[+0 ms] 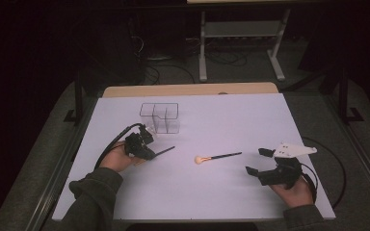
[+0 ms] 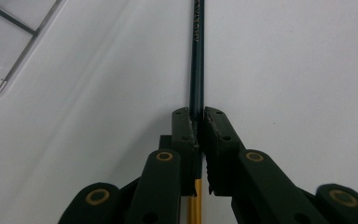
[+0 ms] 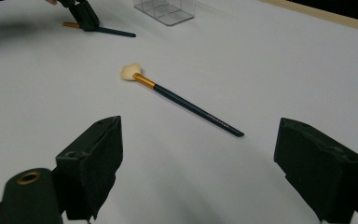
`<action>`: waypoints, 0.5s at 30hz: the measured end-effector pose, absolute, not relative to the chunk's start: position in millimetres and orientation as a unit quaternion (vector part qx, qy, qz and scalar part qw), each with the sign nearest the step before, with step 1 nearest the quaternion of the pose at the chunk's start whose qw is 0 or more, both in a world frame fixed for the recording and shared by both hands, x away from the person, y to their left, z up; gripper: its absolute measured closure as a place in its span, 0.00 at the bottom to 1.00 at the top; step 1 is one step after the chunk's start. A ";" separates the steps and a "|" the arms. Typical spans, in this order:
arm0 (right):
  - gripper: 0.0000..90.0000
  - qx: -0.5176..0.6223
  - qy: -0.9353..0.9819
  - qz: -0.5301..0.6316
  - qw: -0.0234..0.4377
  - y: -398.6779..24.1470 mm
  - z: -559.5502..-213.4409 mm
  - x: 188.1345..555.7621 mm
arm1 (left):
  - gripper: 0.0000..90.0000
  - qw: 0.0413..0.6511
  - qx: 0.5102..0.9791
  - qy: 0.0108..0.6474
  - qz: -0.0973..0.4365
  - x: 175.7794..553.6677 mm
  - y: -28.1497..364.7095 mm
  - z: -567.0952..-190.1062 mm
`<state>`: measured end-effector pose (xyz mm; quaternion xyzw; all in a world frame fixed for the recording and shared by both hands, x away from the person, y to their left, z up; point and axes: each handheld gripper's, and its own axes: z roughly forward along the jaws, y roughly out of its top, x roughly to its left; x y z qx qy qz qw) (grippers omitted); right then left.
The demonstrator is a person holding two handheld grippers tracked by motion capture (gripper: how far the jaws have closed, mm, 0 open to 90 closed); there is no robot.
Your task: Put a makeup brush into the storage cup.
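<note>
High view, left to right. The left gripper sits low on the white counter, held from below by the person's left hand, with its cable looping back over the wrist. Its jaws are clamped on a dark-handled brush; the thin handle sticks out to the right, lying along the counter surface. The left gripper view confirms it: both pads press the dark handle between them, a gold ferrule visible below the pads.

Just behind the left gripper stands a clear compartment box, upright, apart from the brush.

Near the counter's middle lies a second brush, pale bristle head to the left, gold ferrule, dark handle pointing right. Nothing touches it. In the right gripper view it lies flat ahead of the jaws, well apart from them.

Right gripper, in the person's right hand, rests near the counter's right edge, jaws spread wide with nothing between them.
</note>
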<state>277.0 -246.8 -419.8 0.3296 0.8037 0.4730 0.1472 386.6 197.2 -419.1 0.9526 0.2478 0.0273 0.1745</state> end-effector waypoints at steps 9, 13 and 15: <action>0.17 0.322 0.814 0.461 0.144 -238.6 -418.9 278.1 | 0.93 0.171 0.952 0.252 0.027 387.0 200.2 -417.9; 0.18 0.311 0.824 0.450 0.145 -232.1 -415.6 279.8 | 0.93 0.183 0.947 0.263 0.030 386.5 210.6 -410.7; 0.18 0.310 0.826 0.449 0.142 -229.7 -412.9 280.4 | 0.93 0.198 0.943 0.266 0.029 385.1 215.0 -405.8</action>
